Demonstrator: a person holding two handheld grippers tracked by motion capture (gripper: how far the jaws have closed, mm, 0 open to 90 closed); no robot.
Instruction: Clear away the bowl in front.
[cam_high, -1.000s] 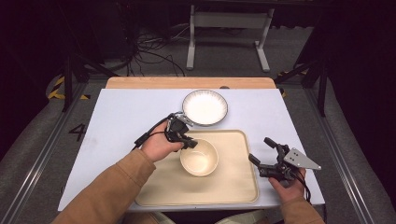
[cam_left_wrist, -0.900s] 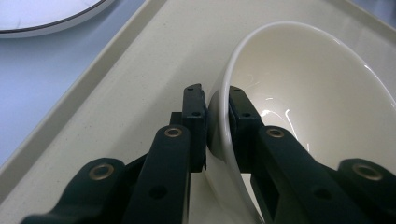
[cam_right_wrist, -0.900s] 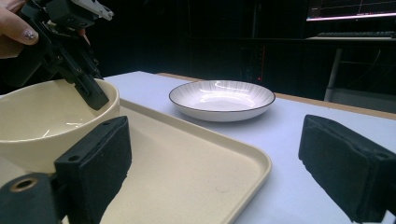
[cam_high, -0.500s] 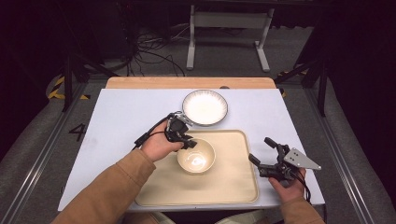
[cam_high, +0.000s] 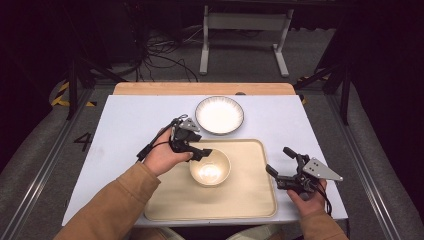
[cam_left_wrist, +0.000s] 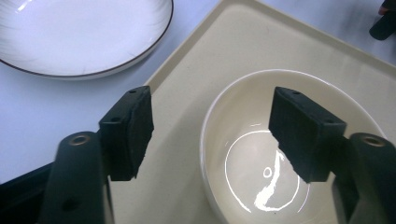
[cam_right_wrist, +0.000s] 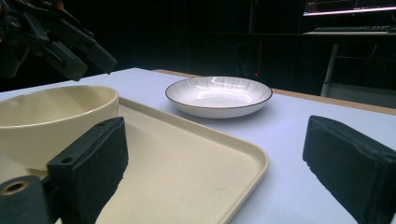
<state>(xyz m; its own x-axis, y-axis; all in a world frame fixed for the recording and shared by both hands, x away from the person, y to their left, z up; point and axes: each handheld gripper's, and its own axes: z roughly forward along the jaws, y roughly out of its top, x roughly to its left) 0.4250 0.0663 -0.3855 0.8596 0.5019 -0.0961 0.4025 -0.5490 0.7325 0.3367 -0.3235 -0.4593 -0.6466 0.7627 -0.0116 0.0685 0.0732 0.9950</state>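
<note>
high view: cream bowl (cam_high: 210, 171) upright, round

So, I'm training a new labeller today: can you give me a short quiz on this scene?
1. True or false: the bowl stands on the tray.
2. What lies on the table beyond the tray? A) a cup B) a plate C) a spoon
3. In the left gripper view, how do the jaws of the left gripper stand to the bowl's rim?

Key
1. True.
2. B: the white plate with a dark rim, apart from the tray.
3. They have just been opening: one pad hangs outside the rim, over the tray, the other over the bowl's inside, and neither presses on it.
</note>
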